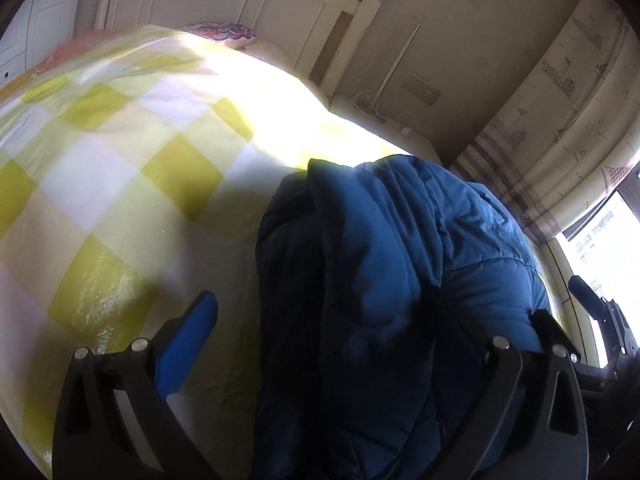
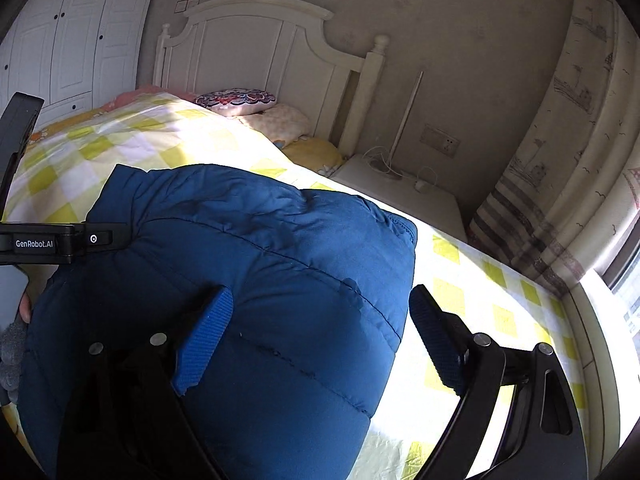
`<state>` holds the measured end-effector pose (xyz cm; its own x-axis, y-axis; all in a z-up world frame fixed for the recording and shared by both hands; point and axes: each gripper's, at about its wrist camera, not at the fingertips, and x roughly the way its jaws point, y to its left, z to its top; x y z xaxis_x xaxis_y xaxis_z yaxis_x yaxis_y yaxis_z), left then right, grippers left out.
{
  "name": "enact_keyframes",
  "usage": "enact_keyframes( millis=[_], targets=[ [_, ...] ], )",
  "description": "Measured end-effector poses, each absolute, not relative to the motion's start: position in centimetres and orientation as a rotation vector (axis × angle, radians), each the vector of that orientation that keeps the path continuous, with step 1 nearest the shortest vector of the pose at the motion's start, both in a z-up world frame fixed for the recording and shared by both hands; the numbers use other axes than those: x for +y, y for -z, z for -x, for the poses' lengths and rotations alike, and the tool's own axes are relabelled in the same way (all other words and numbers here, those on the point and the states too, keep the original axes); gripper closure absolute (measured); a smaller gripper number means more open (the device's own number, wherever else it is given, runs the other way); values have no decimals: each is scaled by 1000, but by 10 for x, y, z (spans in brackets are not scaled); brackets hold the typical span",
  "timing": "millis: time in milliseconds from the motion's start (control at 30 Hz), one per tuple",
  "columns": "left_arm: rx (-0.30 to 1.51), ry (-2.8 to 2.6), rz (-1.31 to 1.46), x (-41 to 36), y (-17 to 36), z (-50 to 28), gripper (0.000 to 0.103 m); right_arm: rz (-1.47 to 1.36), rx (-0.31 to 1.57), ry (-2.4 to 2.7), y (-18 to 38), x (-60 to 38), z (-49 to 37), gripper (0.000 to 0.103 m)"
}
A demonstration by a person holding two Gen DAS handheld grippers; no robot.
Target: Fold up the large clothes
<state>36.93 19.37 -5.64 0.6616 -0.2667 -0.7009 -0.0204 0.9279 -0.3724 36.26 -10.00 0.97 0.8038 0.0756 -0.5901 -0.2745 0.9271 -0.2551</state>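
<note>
A blue puffer jacket (image 2: 256,280) lies bunched in a thick folded heap on the yellow-and-white checked bed cover (image 2: 500,292). My right gripper (image 2: 320,340) hangs open just above it. Its left pad (image 2: 208,340) is over the padded cloth, and its right pad (image 2: 436,344) is off the jacket's edge, over the cover. In the left wrist view the jacket (image 1: 400,260) shows its dark lining side. My left gripper (image 1: 360,320) is open around that heap. Its left pad (image 1: 188,344) stands apart from the cloth; the right finger is mostly hidden behind it. The left gripper's body (image 2: 44,240) shows at the left edge.
A white headboard (image 2: 256,52) and pillows (image 2: 240,100) are at the far end of the bed. A white nightstand (image 2: 400,192) with cables stands beside it, with a patterned curtain (image 2: 568,160) and a bright window (image 2: 624,300) to the right. White wardrobe doors (image 2: 72,40) are at the far left.
</note>
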Motion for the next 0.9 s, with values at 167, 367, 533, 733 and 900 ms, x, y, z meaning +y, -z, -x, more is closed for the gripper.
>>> enact_keyframes(
  millis=[167, 367, 533, 733, 900],
  targets=[
    [850, 151, 373, 193, 57, -371, 2, 338, 603, -169, -6, -101, -349, 17],
    [881, 182, 384, 204, 49, -363, 2, 171, 697, -301, -13, -125, -334, 17],
    [962, 359, 508, 237, 65, -350, 2, -334, 919, -538, 22, -202, -330, 17],
    [985, 515, 705, 253, 92, -360, 2, -560, 1011, -634, 52, -217, -338, 12],
    [1020, 544, 687, 241, 93, -367, 2, -539, 1070, -652, 61, -196, -342, 4]
  ],
)
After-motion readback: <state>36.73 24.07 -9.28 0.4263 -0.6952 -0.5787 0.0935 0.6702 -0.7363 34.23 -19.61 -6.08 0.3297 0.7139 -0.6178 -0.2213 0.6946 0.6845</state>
